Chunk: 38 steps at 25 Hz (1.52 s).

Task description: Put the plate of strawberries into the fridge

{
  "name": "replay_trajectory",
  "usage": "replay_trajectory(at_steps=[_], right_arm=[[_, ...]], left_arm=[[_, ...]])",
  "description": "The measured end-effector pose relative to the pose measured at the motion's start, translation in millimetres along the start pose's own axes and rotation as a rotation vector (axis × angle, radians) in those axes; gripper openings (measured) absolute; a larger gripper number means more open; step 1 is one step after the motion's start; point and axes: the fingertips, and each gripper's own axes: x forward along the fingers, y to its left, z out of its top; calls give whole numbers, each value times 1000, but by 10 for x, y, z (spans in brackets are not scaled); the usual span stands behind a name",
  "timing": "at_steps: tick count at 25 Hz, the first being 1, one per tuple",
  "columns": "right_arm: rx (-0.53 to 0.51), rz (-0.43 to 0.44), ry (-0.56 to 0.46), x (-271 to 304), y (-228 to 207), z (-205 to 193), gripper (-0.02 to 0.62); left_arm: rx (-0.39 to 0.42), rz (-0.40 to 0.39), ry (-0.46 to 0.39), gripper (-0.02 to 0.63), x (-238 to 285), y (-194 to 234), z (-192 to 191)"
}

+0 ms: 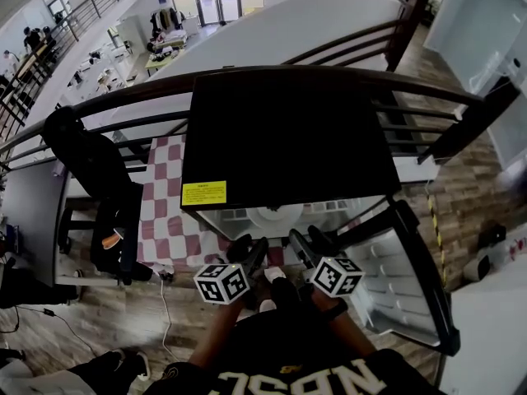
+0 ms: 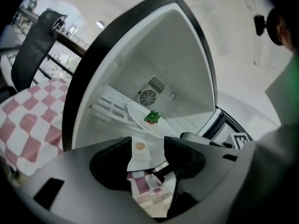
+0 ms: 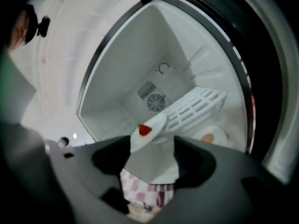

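A white plate (image 2: 138, 114) with a single strawberry (image 2: 152, 118) rests inside the open small fridge (image 1: 288, 138), in front of the fan at the back wall. In the right gripper view the plate (image 3: 154, 123) and strawberry (image 3: 145, 130) lie just beyond the jaws. From above, the plate (image 1: 276, 218) shows at the fridge mouth. My left gripper (image 2: 147, 148) and right gripper (image 3: 152, 149) are both open with nothing between their jaws. They hover side by side just outside the fridge opening, left gripper (image 1: 251, 252), right gripper (image 1: 300, 245).
A small white dish (image 3: 211, 136) with something orange sits on the fridge floor beside a white wire shelf (image 3: 196, 105). The fridge door (image 1: 403, 282) hangs open at the right. A checked cloth (image 1: 165, 212) and a black chair (image 1: 95, 167) stand at the left, with a railing (image 1: 272, 74) behind.
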Motion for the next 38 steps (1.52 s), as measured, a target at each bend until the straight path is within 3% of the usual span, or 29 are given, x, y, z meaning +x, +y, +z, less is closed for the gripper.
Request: replay_trajectory(at_steps=[6,9,12,18,38], right_arm=[[-436,-94,4,-66,110,2,291],[-516,-110,13,-36,150,-39,208],[-550,-100,17,13,186,-54,125],[-612,-84,37,170,250,-35,64],[-610,-65,56,622,149,142,37]], left_arm=[[315,90,-34,218,-2,-49,29],[413,113,-65,200,13,-98,84],[476,142,-78,123,48,-114,135],[504,178,-79,38,161,-57,212],[498,246,-36,25,496,140,443]])
